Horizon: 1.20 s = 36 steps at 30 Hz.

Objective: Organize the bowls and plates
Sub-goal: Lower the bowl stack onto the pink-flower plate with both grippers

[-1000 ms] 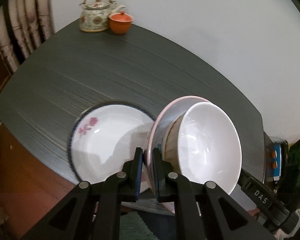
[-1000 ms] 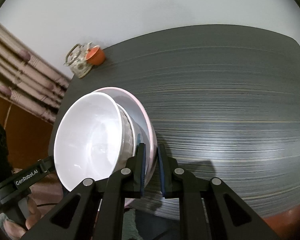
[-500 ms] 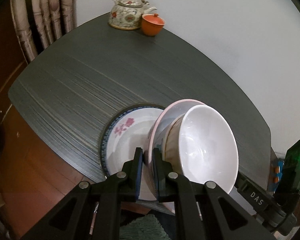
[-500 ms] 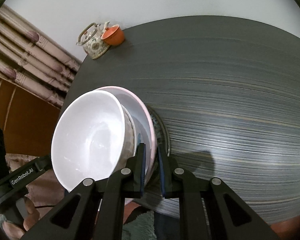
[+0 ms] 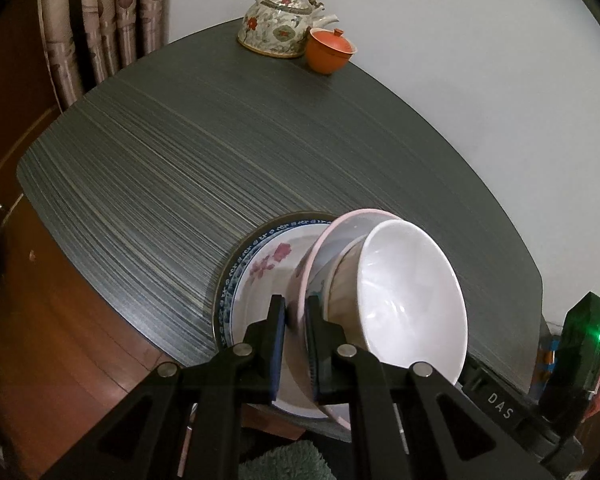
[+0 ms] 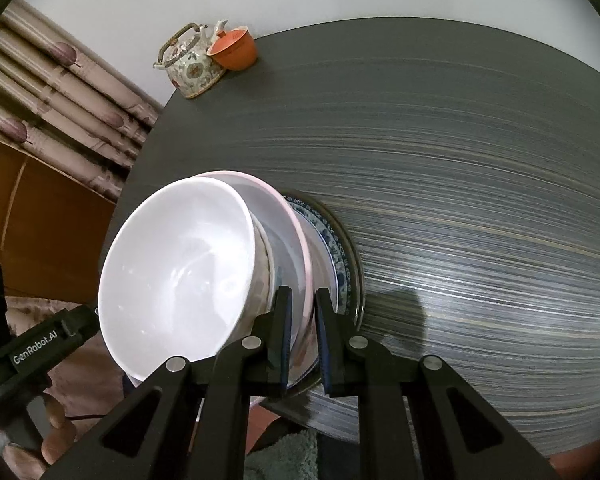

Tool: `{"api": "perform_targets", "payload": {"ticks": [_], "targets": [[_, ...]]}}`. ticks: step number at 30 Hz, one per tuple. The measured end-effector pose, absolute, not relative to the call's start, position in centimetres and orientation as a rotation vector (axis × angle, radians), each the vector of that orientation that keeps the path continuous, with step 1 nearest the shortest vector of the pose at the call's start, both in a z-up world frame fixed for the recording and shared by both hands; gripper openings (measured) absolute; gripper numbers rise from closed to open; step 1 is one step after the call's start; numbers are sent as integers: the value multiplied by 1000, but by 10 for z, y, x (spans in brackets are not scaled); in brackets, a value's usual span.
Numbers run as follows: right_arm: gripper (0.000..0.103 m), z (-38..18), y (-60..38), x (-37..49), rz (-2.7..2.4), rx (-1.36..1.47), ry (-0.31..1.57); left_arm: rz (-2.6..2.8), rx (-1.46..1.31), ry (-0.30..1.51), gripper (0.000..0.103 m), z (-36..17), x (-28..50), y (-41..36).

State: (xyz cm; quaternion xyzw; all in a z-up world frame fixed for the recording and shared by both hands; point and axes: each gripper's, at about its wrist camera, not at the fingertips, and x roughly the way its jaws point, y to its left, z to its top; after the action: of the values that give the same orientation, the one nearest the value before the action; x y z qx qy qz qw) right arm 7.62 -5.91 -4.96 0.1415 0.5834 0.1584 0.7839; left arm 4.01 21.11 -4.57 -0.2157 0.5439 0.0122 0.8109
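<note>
I have the pink plate [image 5: 318,248] carrying two nested bowls, the white bowl [image 5: 408,304] on top, held tilted just above the blue-rimmed plate [image 5: 256,276] that lies at the near edge of the dark surface [image 5: 204,160]. My left gripper [image 5: 295,320] has its fingers clenched on the pink plate's rim from one side, and my right gripper [image 6: 302,312] grips the opposite rim the same way. Well beyond the blue-rimmed plate, at the far edge, a flowered teapot [image 5: 280,28] stands touching an orange cup [image 5: 329,51].

Dark streaked table [image 5: 172,168] — blue-rimmed plate [image 5: 252,280], teapot [image 5: 278,26], orange cup [image 5: 328,50].
</note>
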Motion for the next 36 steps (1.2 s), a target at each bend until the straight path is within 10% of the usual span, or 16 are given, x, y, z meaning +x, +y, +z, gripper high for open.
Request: {"api": "perform_targets", "payload": {"ticks": [27,36], "targets": [[16,-51,-46,77,331,260,1216,30,-511,1154,17,-60,35,231],[40,-44,-60,70,305,258,1183,50,-498,1115,32,-47,22,235]]}}
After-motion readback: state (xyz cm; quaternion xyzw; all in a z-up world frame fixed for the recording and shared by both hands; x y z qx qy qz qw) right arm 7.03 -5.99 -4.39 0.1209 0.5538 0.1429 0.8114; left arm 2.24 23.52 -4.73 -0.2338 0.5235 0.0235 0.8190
